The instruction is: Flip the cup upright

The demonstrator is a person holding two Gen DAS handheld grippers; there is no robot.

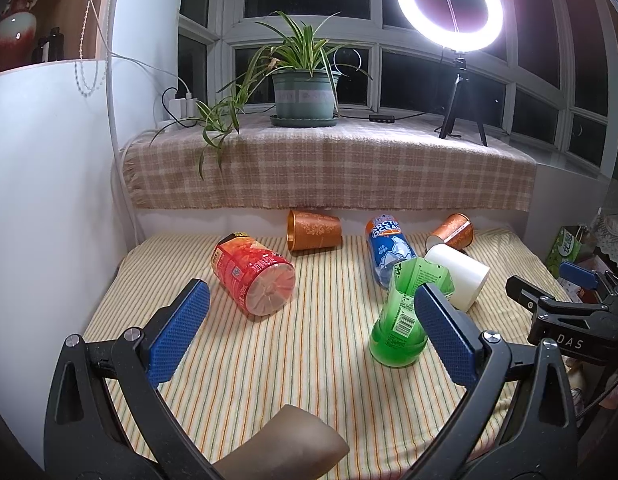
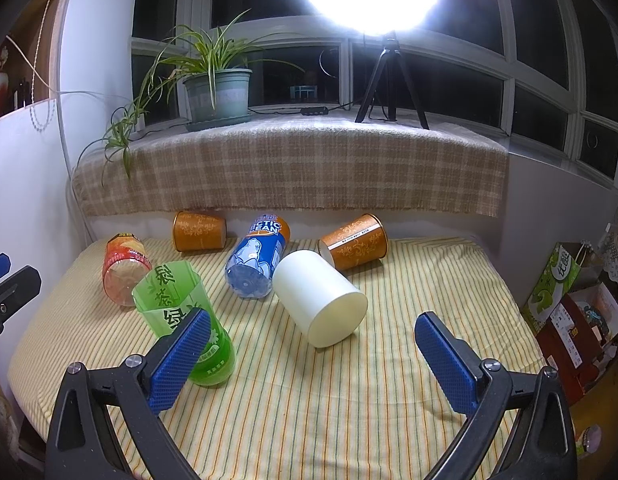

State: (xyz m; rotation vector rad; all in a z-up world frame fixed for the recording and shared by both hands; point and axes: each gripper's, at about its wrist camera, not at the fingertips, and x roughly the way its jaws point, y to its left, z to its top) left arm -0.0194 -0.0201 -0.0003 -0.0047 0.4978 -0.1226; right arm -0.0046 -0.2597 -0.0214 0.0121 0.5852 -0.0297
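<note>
Several cups lie on their sides on a striped cloth. A white cup [image 2: 319,298] lies in the middle, base toward me; it also shows in the left wrist view [image 1: 461,276]. A green cut-bottle cup [image 2: 181,308] stands on its base, tilted, also in the left wrist view [image 1: 405,316]. A red cup [image 1: 253,276], a blue cup [image 2: 257,260] and two orange cups [image 2: 199,230] [image 2: 355,242] lie on their sides. My left gripper [image 1: 309,332] is open and empty above the cloth. My right gripper [image 2: 309,360] is open and empty, in front of the white cup.
A sill with a plaid cloth [image 1: 329,168], a potted plant [image 1: 305,92] and a ring light on a tripod [image 1: 453,8] runs behind the table. A white wall [image 1: 41,200] bounds the left. Boxes and bags [image 2: 569,312] stand at the right.
</note>
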